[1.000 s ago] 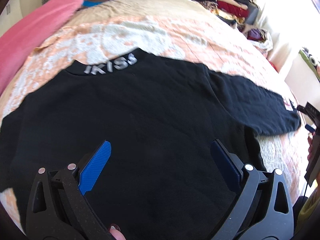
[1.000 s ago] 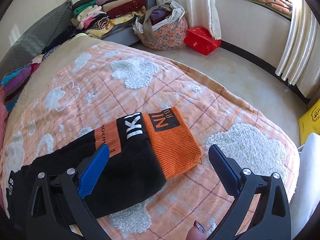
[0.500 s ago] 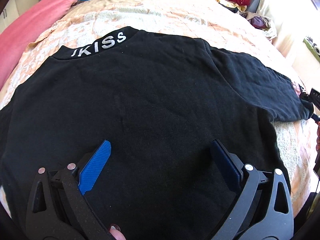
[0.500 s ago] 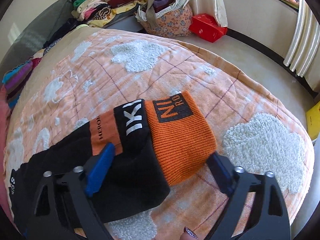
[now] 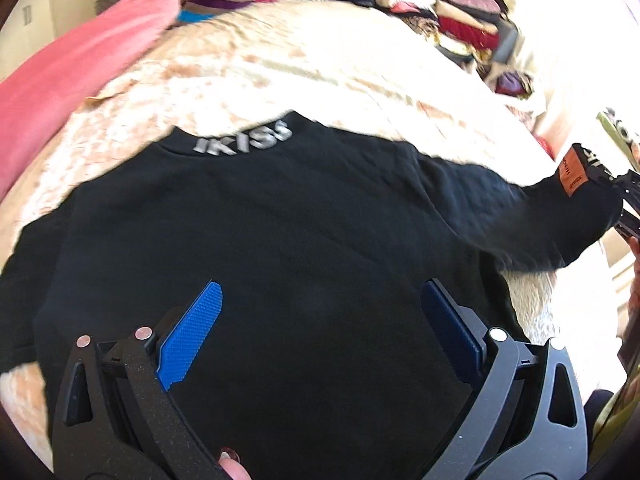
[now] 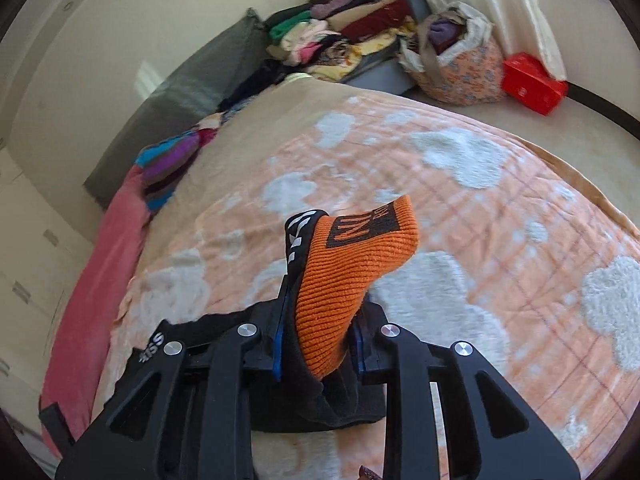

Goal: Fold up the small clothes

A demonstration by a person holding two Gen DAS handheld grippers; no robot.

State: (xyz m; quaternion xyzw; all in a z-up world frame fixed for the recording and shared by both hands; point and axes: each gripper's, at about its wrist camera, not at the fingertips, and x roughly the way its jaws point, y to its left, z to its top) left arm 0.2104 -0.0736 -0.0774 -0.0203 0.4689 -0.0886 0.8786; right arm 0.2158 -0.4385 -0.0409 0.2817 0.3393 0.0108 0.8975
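Sleeve pinched, first fold of the sweater about to begin.

The black sweater [image 5: 280, 240] lies flat across the middle of the bed [image 6: 500, 216], its collar toward the bed's far edge. The right gripper [image 6: 318, 344] has its jaws closing on the orange cuff [image 6: 352, 268], the pads pressing it, and the sleeve rises off the bed's right edge. The left gripper [image 5: 320, 320] hangs above the sweater's body with jaws wide and nothing between them. The next move likely calls for carrying the sleeve inward across the chest. A pink blanket [image 5: 72, 80] lines the bed's left edge and piled clothes [image 6: 344, 36] sit beyond the far corner; neither blocks the fold.
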